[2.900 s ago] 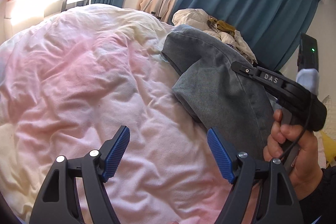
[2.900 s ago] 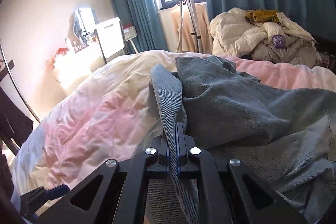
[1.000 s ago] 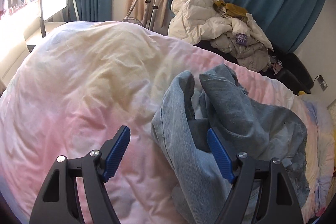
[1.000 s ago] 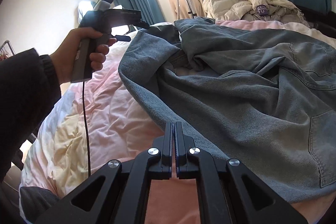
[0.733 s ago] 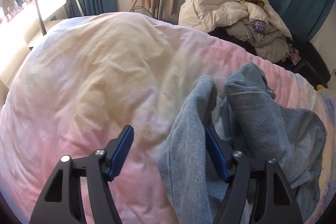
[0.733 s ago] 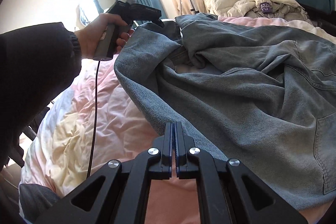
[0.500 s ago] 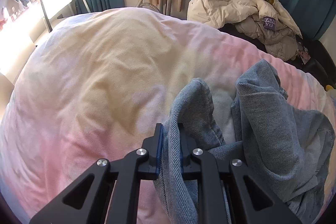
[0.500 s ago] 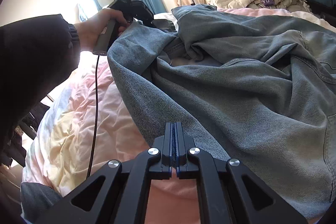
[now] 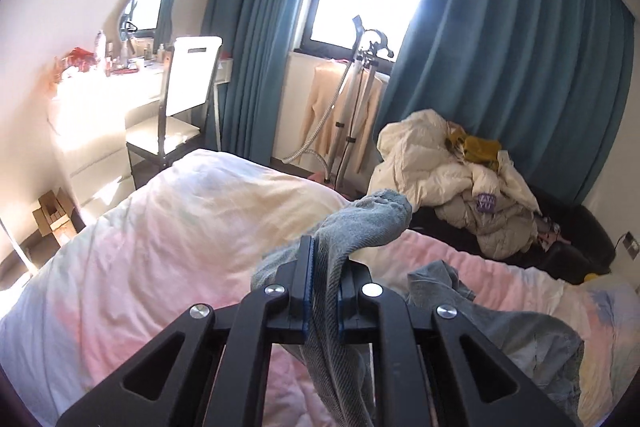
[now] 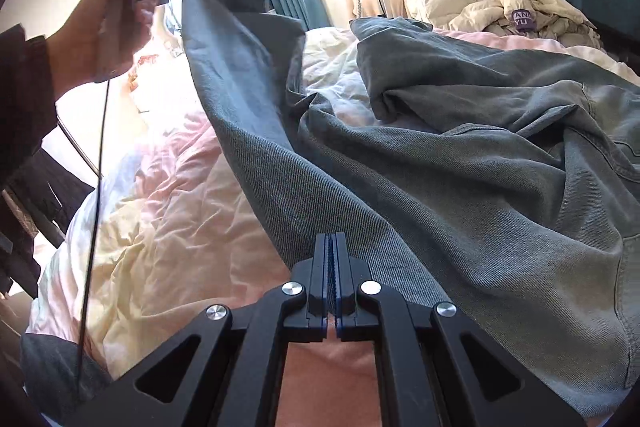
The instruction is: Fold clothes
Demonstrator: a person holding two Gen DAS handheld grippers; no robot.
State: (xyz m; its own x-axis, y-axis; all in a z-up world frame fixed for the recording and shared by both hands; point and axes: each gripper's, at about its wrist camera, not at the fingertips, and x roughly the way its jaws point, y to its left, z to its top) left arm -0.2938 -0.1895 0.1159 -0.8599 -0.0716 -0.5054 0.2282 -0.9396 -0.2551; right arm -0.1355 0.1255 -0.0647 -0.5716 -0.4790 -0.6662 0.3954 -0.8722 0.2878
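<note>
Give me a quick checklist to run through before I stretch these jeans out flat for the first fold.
1. Left gripper shut on the jeans: ok, denim is bunched between its pads.
2. Right gripper shut on the jeans' edge: ok, jaws closed on denim.
3. Edge between the two grippers taut: ok, it runs straight up to the raised left gripper in the right wrist view.
4. Rest of the jeans smooth: not ok, crumpled on the duvet.
5. Legs aligned: cannot tell.
</note>
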